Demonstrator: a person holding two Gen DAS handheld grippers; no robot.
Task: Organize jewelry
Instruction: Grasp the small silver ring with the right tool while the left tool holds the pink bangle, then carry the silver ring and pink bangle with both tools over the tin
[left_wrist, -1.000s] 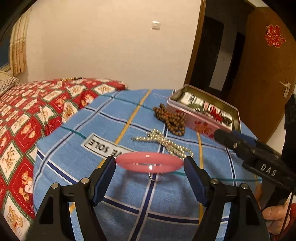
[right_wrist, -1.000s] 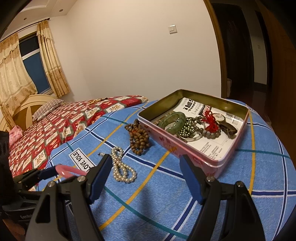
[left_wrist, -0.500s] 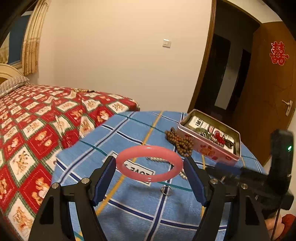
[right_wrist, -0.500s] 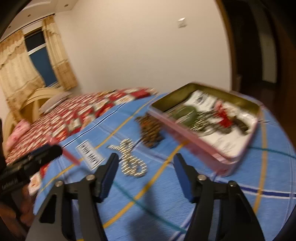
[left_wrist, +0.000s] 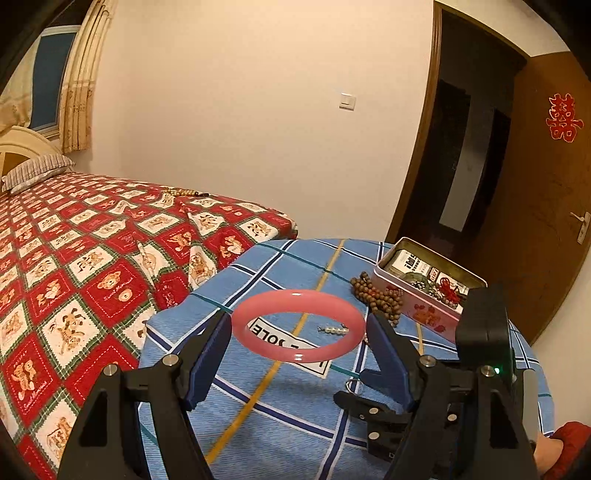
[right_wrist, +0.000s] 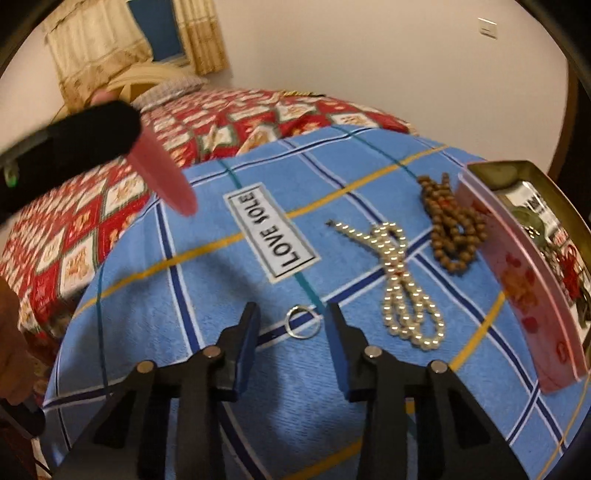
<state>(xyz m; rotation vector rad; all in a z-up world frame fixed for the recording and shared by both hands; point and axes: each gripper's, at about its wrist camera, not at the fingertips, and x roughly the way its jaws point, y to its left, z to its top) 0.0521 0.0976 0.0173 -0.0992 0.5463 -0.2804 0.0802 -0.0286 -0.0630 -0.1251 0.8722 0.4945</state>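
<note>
My left gripper (left_wrist: 298, 325) is clamped on the pink bangle (left_wrist: 298, 325), both blue pads pressing its outer rim, the bangle held flat above the blue checked cloth (left_wrist: 258, 398). Through the bangle I read part of the white cloth label (right_wrist: 271, 232); from the right wrist camera it reads "LOVE ?OLE", the 1st letter of the 2nd word unclear. My right gripper (right_wrist: 291, 332) points down at the cloth with its jaws closing; the small silver ring (right_wrist: 302, 321) lies flat on the cloth between the 2 blue pads, which are not yet touching it. To the right of the ring lies the looped pearl necklace (right_wrist: 400, 284), and beyond that the heap of brown wooden beads (right_wrist: 450, 225), which sits just beside the pink tin (right_wrist: 517, 280). The tin stands open with printed paper lining it, the print too small to read, and holds green and red pieces plus more beads. On the brown door (left_wrist: 535, 206) hangs a red double-happiness character (left_wrist: 563, 117). Behind the cloth is a red bedspread (left_wrist: 74, 258) with bear squares carrying small script I cannot make out. A light switch (left_wrist: 347, 101) sits on the wall.
</note>
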